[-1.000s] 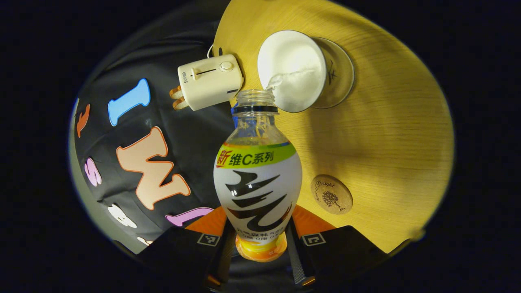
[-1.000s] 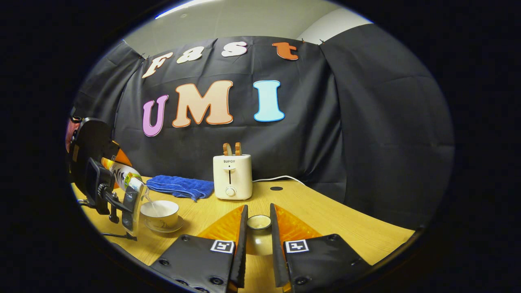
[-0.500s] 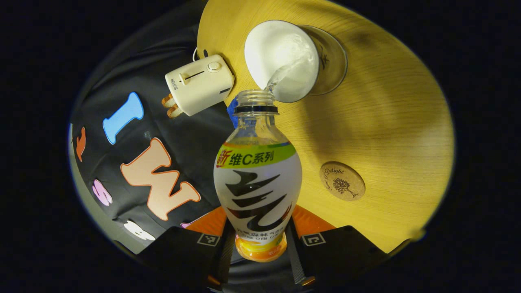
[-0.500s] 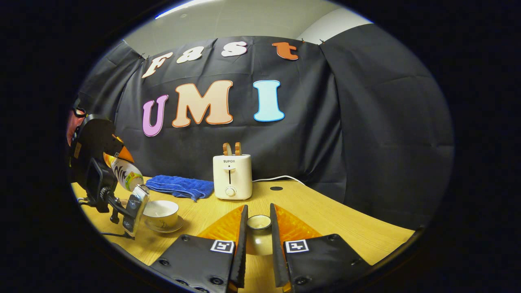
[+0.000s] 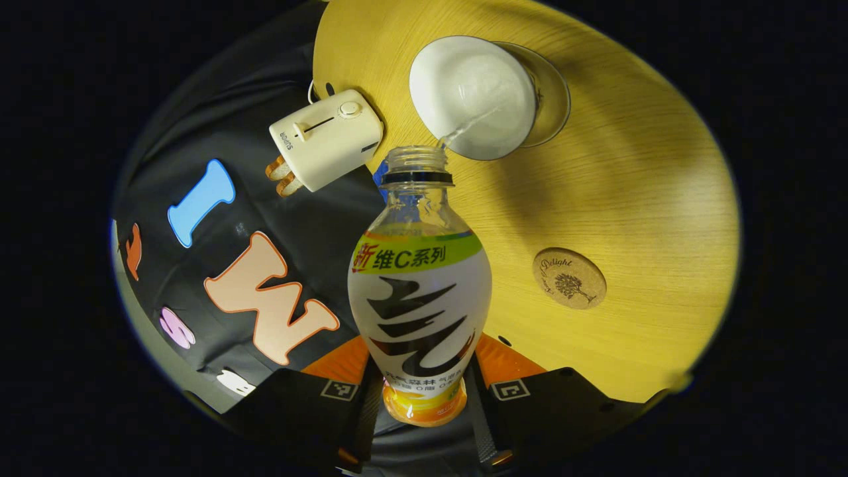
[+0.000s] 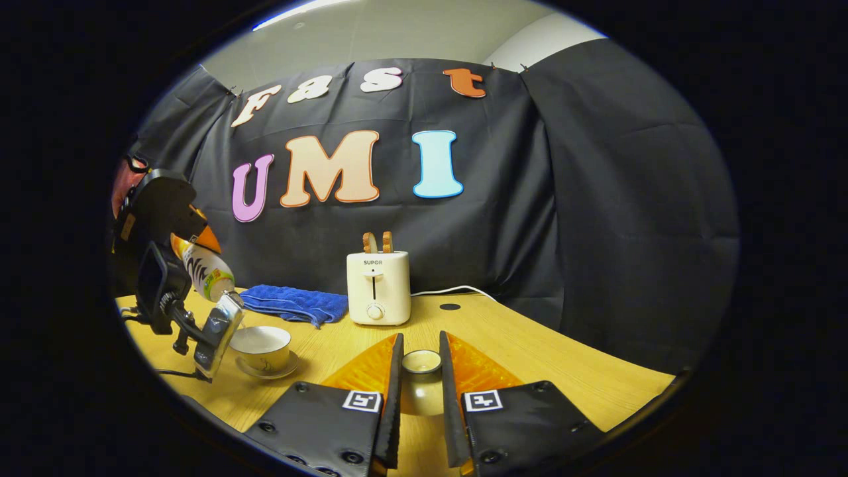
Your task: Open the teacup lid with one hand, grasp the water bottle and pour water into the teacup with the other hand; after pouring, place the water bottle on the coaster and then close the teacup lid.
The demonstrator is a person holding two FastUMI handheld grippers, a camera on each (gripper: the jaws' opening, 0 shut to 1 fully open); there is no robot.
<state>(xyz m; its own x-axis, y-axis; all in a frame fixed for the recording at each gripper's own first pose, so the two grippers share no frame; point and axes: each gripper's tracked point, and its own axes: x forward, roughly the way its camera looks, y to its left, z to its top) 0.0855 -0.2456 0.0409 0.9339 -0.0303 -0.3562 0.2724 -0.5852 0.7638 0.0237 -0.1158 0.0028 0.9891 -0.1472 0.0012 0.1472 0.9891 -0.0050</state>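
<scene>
Left tool clamps tilted bottle, mouth over teacup; right tool clamps lid.

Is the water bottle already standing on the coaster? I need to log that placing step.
No: the water bottle is tilted over the teacup in the left gripper, while the coaster lies bare.

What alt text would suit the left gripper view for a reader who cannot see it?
The left tongs grip a clear plastic water bottle with a white and green label, tipped so a thin stream runs from its open neck into a white teacup on a saucer. On the wooden table lie a round cork coaster and a cream toaster.
</scene>
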